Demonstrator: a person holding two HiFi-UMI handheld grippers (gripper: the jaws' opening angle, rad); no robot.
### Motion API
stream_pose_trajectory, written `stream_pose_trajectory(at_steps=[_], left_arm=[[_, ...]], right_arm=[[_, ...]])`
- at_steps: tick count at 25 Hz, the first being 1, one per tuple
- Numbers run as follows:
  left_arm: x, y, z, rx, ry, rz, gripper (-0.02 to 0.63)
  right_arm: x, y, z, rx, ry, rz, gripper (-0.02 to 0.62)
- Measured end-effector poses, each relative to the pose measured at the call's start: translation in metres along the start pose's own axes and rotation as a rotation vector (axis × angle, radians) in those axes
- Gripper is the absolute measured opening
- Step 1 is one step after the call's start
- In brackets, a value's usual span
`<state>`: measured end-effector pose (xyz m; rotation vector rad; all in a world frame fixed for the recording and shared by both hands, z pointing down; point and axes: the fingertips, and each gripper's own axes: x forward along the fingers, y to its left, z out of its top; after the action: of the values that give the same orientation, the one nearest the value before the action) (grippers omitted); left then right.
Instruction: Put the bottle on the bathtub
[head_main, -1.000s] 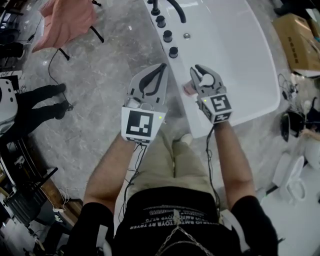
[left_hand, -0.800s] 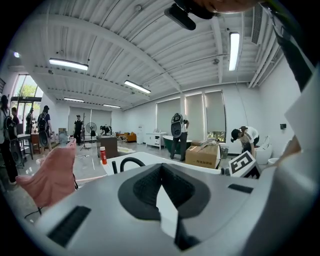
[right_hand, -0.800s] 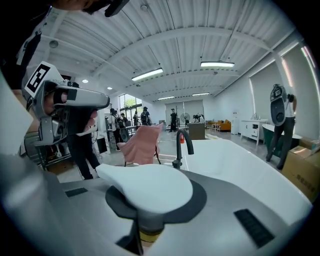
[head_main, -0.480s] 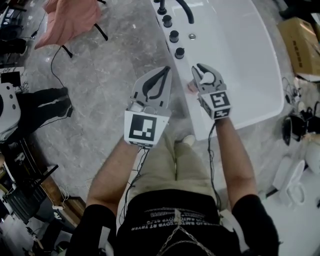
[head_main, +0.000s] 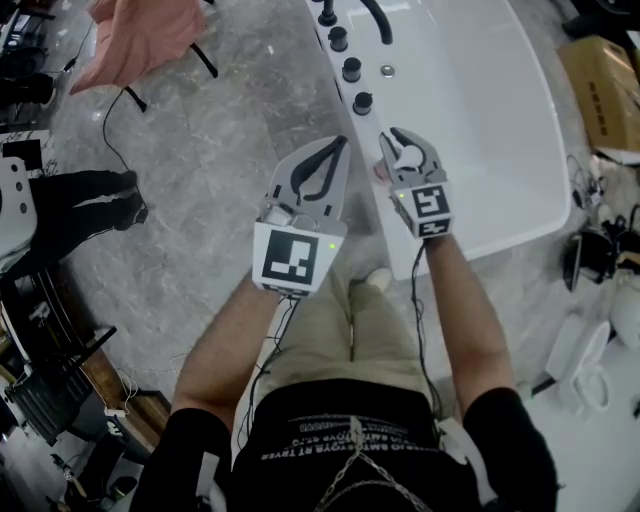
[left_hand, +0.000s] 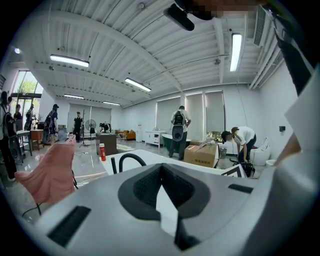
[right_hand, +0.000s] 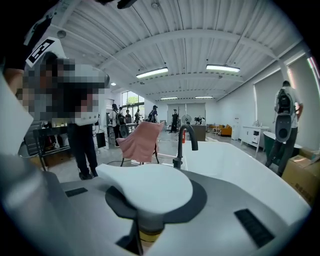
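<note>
Over bathtub (head_main: 480, 120) near-left rim | right hand-held gripper (head_main: 398, 148) pinching bottle (right_hand: 147, 190): white pump top, amber body, label unreadable | left hand-held gripper (head_main: 332, 146) pressed together, empty, above grey floor (head_main: 220, 150) just left of tub | far-right cardboard box (head_main: 600, 90): print too small to read

Grey marble floor (head_main: 220, 150), pink cloth (head_main: 135, 40), cardboard box (head_main: 600, 90).
</note>
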<state>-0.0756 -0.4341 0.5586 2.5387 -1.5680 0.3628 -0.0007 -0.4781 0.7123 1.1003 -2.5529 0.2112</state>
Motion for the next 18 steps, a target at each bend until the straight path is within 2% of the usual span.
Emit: stream_pose_trajectory(at_steps=[2, 7, 18], left_arm=[[0.000, 0.001, 0.000, 0.006, -0.002, 0.000, 0.002], [-0.002, 0.000, 0.002, -0.039, -0.015, 0.011, 0.002], [-0.012, -0.006, 0.030, -0.010, -0.046, 0.019, 0.002]], right_arm=[[-0.001, 0.002, 0.000, -0.011, -0.011, 0.009, 0.060], [-0.008, 0.002, -0.006, 0.001, -0.024, -0.011, 0.061], [-0.016, 0.020, -0.012, -0.023, -0.044, 0.031, 0.089]])
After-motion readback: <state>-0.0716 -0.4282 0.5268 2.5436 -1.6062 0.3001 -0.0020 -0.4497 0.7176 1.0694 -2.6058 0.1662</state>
